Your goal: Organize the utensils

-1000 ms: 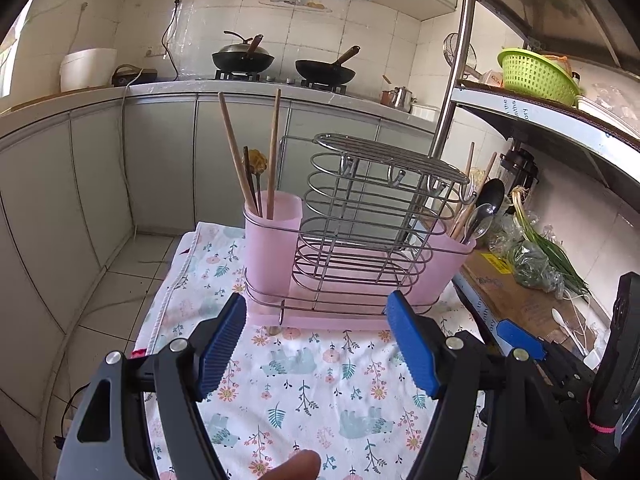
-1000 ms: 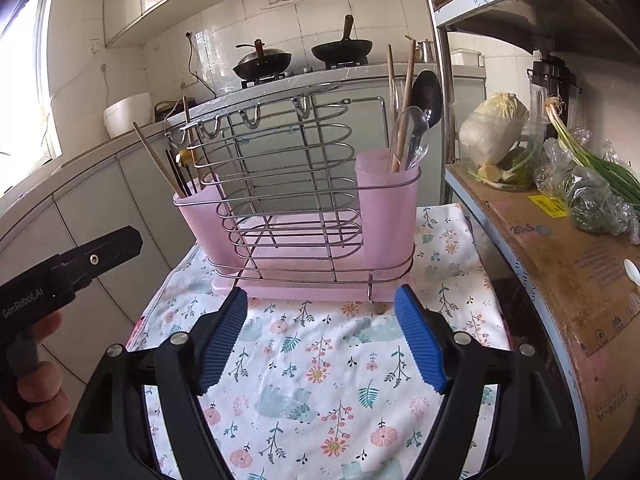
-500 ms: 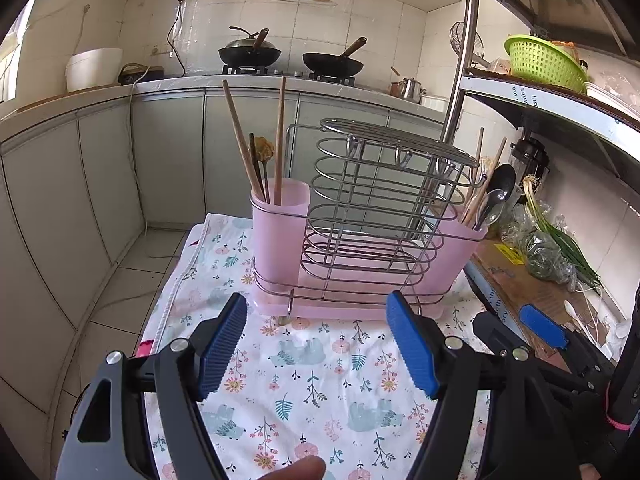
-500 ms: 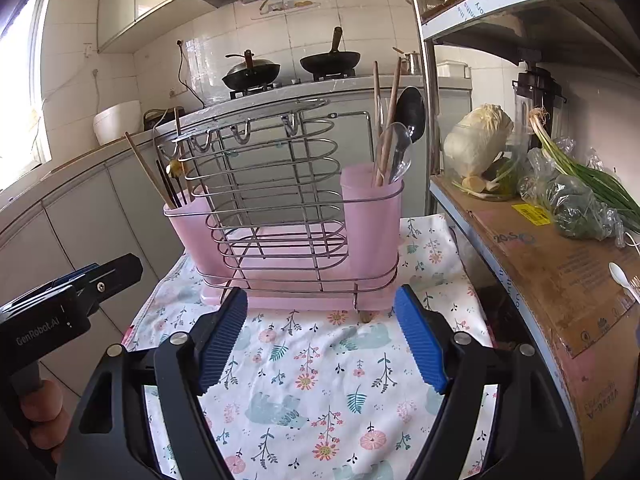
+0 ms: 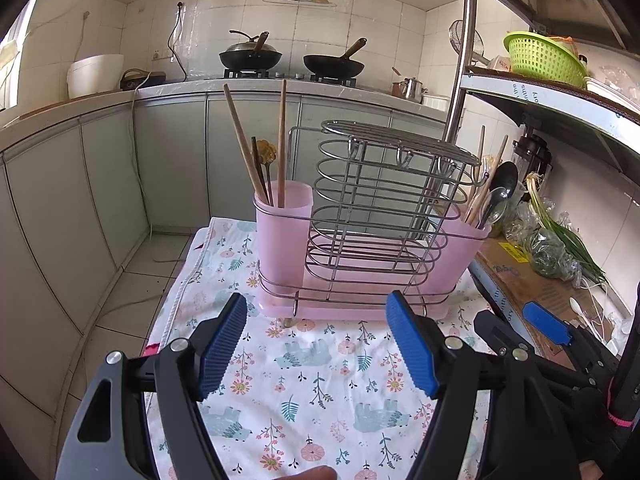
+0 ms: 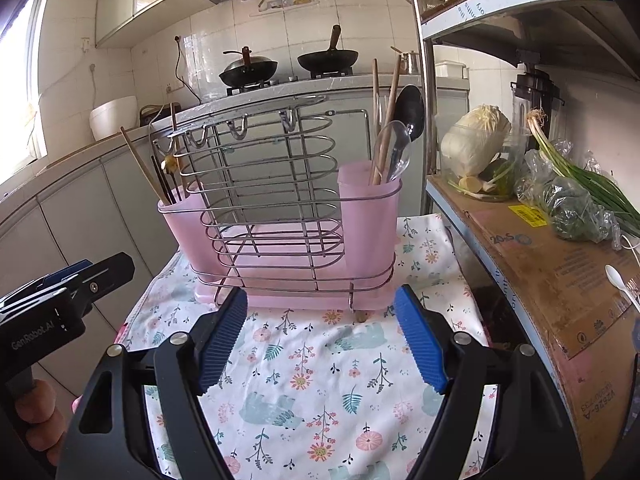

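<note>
At the centre of both views, the pink utensil rack (image 5: 360,256) stands on the floral cloth (image 5: 320,380), with chopsticks (image 5: 248,148) in its left cup and spoons (image 6: 400,148) in its right. The left gripper (image 5: 316,344) and right gripper (image 6: 320,336) both gape, grasping nothing, at lower frame.

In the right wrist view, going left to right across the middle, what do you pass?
Left gripper → left pink cup holding chopsticks → wire rack → right pink cup holding spoons → cabbage → bagged greens.
</note>
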A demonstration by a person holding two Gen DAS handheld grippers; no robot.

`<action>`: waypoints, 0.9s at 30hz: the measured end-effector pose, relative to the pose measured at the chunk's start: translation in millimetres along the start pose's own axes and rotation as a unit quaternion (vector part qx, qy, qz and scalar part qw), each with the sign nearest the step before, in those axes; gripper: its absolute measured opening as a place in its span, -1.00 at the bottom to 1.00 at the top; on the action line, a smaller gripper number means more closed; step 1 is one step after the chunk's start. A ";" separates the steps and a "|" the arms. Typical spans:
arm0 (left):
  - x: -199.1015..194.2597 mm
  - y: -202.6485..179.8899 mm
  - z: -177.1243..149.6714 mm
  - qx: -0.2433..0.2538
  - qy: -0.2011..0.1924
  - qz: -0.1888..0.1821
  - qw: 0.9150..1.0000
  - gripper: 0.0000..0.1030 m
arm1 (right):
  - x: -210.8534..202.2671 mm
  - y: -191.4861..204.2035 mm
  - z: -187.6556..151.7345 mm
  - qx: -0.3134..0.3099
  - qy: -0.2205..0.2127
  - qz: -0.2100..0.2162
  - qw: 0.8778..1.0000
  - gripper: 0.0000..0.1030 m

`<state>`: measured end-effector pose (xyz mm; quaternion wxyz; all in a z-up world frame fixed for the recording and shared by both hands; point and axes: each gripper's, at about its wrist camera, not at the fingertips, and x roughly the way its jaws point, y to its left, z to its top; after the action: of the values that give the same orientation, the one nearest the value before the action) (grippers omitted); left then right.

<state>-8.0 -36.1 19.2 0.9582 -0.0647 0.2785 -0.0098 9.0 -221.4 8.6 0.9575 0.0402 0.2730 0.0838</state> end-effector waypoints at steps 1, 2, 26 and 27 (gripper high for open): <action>-0.1 0.1 0.1 0.000 0.000 0.000 1.000 0.37 | 0.4 0.1 0.2 0.000 0.001 0.000 1.000 0.49; 0.1 -0.2 0.0 0.000 0.000 0.001 1.000 0.37 | 0.7 0.4 0.2 -0.001 0.002 0.001 1.000 0.49; 1.1 3.5 0.1 0.000 -0.001 -0.005 1.000 0.37 | 7.1 4.2 -1.2 -0.010 0.012 0.002 1.000 0.49; 1.0 3.3 0.0 0.000 0.000 -0.005 1.000 0.37 | 7.7 4.2 -1.6 -0.010 0.013 0.002 1.000 0.49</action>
<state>-7.2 -32.9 18.2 0.9582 -0.0656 0.2780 -0.0143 14.0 -215.8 3.8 0.9541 0.0301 0.2844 0.0890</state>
